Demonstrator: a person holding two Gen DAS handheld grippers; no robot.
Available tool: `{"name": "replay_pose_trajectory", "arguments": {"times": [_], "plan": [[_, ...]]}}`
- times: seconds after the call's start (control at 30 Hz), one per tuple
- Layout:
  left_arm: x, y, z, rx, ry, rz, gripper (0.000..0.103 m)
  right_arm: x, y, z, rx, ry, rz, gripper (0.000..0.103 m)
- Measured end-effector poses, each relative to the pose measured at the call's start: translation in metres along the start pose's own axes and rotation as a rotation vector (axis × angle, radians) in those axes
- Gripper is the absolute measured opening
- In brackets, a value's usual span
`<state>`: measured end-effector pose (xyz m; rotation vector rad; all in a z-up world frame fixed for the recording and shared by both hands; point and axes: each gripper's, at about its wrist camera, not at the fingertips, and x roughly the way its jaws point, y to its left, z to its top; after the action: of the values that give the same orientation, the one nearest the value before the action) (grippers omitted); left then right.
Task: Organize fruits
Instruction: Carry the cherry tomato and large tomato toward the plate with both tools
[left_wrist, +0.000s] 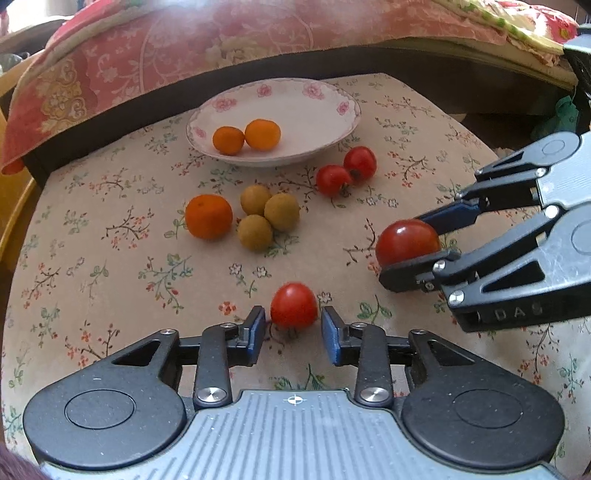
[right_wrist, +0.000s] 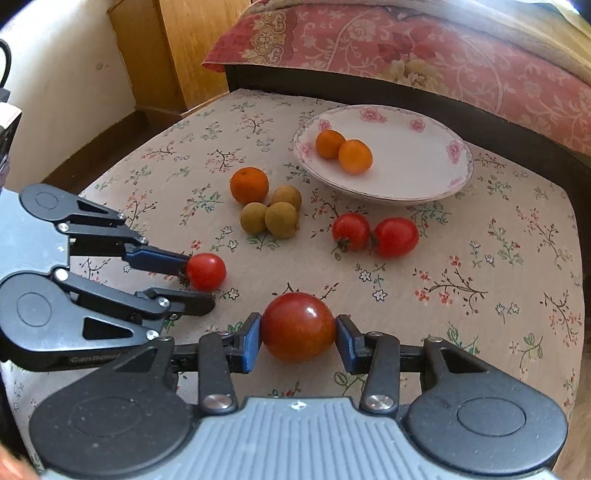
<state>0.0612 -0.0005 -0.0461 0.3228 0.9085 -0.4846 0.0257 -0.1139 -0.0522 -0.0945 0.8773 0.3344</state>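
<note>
Left tool (left_wrist: 293, 325) sits low over the floral-cloth tabletop (left_wrist: 110, 277), fingers level and pointing toward the plate (left_wrist: 314, 110). Jaws are parted around a small tomato (left_wrist: 294, 305) that rests on the cloth; there is a visible gap on each side, so no grip on it. In the right wrist view one blue pad sits just beside that fruit.

Right tool (right_wrist: 298, 334) comes in from the right side, angled across toward the left tool, also low. Its jaws are closed on a larger, darker tomato (right_wrist: 298, 326), blue pads (right_wrist: 252, 341) pressed on both flanks. Cannot tell whether that one is lifted or touching the cloth.

Two small oranges (left_wrist: 245, 136) lie touching in the plate. On the cloth: one orange (left_wrist: 208, 217) just beside three brown-green longans (left_wrist: 267, 216), and two more tomatoes (left_wrist: 345, 170) touching, near the plate's rim. Red floral bedding (left_wrist: 166, 44) hangs behind.
</note>
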Motion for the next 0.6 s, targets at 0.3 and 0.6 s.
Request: {"name": "replay_pose_trajectory", "arguments": {"times": [0.3, 0.6], "plan": [[0.0008, -0.0007, 0.0011, -0.005, 0.0, -0.009, 0.044, -0.0011, -0.0039, -0.0018, 0.0, 0.024, 0.02, 0.049], [0.001, -0.0053, 0.0068, 0.0, 0.012, -0.016, 0.035, -0.0003, -0.0034, 0.0012, 0.009, 0.027, 0.008, 0.044]]}}
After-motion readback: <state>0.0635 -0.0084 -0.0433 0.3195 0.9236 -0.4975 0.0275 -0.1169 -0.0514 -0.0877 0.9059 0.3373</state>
